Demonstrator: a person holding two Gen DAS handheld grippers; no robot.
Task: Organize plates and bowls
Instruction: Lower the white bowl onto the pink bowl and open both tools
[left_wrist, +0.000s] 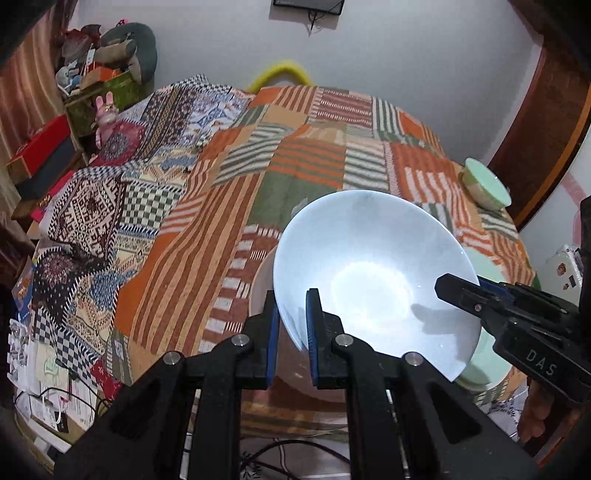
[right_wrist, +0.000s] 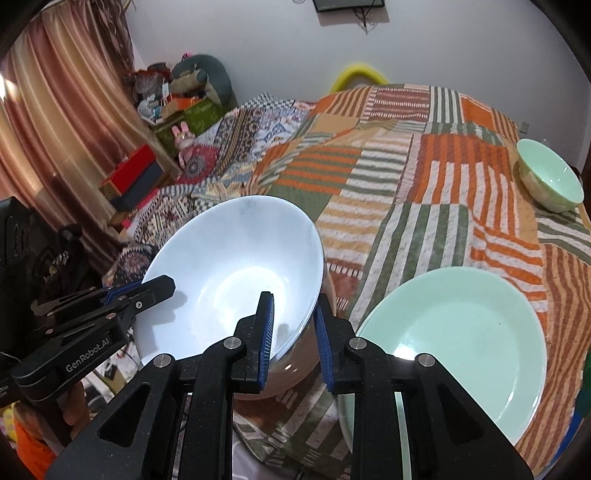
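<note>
Left tongs clenched on white bowl rim; right tongs grasping opposite rim. Bowl tilted above pinkish bowl on bed quilt, green plate beside. Level rims, lower both together, centre before releasing.

Both my wrist views are evenly lit from overhead, strong fisheye bending and black vignette at the corners. Bright glare patch in the white bowl, with finger shadows beside it. Far green bowl looks slightly motion-smeared.
</note>
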